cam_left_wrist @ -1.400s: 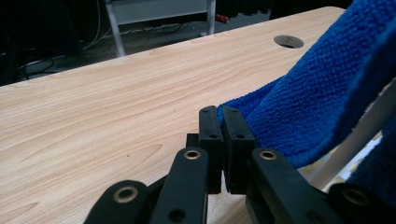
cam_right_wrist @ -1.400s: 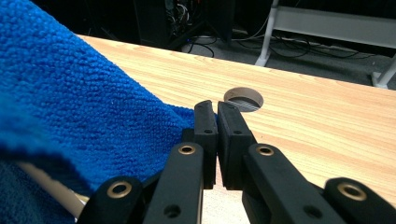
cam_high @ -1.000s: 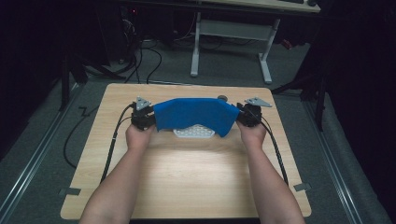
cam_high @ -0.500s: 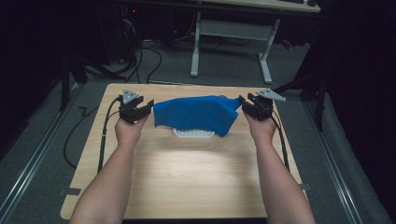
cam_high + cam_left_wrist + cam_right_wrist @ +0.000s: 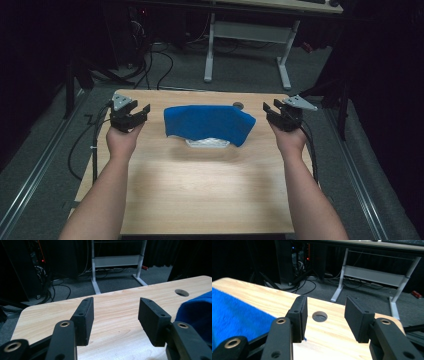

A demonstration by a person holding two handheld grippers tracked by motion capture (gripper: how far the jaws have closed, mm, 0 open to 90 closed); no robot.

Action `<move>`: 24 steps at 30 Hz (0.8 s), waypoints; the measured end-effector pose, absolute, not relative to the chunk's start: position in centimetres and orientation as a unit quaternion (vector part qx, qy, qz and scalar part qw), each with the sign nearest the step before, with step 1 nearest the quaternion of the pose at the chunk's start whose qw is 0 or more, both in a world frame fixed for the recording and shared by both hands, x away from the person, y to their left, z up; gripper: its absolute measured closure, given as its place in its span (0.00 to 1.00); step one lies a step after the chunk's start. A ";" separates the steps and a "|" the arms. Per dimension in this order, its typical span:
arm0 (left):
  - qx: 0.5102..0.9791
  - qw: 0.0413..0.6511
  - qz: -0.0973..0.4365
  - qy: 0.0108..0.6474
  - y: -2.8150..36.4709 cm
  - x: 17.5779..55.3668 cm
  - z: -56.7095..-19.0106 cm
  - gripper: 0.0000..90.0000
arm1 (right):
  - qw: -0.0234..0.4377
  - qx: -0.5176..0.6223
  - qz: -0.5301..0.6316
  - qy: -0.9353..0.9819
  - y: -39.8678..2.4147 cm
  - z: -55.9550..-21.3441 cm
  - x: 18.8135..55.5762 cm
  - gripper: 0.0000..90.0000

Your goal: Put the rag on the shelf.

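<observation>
Left tool (image 5: 135, 114): we've got it out over the left part of the bench, jaws spread wide with nothing between them. Our left gripper view shows bare wood through the gap (image 5: 113, 315).

Right tool (image 5: 276, 114): same deal on the right side, jaws apart and empty. In our right gripper view (image 5: 324, 317) the gap frames the round hole (image 5: 319, 316) in the benchtop.

Blue cloth (image 5: 207, 123): lying on the bench between our two tools, well apart from both, toward the far half of the top. It looks fuzzy up close (image 5: 234, 315). In the left gripper view it pokes in at the right edge (image 5: 197, 312), beside the jaw but not in it.

White thing (image 5: 207, 143): sticks out from under the near edge of the cloth. We can't tell what it is, most of it is covered.

Bench (image 5: 200, 190): light wood, rounded corners, near half bare. The round hole (image 5: 238, 105) sits just behind the cloth's far right corner.

Hands: our left hand (image 5: 121, 140) and right hand (image 5: 289, 141) each hold a tool, forearms coming in from the bottom.

Cables: a black cable (image 5: 95, 145) trails from the left tool down the bench's left edge.

Background: dark room, a grey desk frame (image 5: 247, 35) on the floor behind the bench.
</observation>
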State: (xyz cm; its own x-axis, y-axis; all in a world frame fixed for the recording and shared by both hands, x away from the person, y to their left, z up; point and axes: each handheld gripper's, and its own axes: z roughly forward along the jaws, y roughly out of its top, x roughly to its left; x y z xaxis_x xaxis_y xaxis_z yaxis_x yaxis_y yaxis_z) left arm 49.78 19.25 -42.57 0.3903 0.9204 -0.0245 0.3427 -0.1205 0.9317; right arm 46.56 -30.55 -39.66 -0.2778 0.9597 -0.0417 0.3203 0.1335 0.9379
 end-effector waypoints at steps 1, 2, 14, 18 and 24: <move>0.684 0.478 0.302 0.461 19.3 49.6 -42.5 0.52 | 0.357 0.483 0.447 0.663 -30.6 -39.7 46.6 0.59; 0.683 0.479 0.303 0.460 19.4 49.3 -42.5 0.52 | 0.358 0.482 0.450 0.661 -30.7 -39.6 46.3 0.59; 0.715 0.461 0.286 0.442 18.8 44.2 -45.4 0.51 | 0.377 0.456 0.426 0.684 -30.8 -41.2 40.9 0.58; 0.721 0.467 0.269 0.435 18.5 41.5 -46.3 0.52 | 0.382 0.450 0.424 0.687 -30.6 -41.8 39.0 0.58; 0.728 0.484 0.248 0.417 17.4 37.5 -46.9 0.52 | 0.379 0.443 0.429 0.690 -29.7 -43.2 34.8 0.60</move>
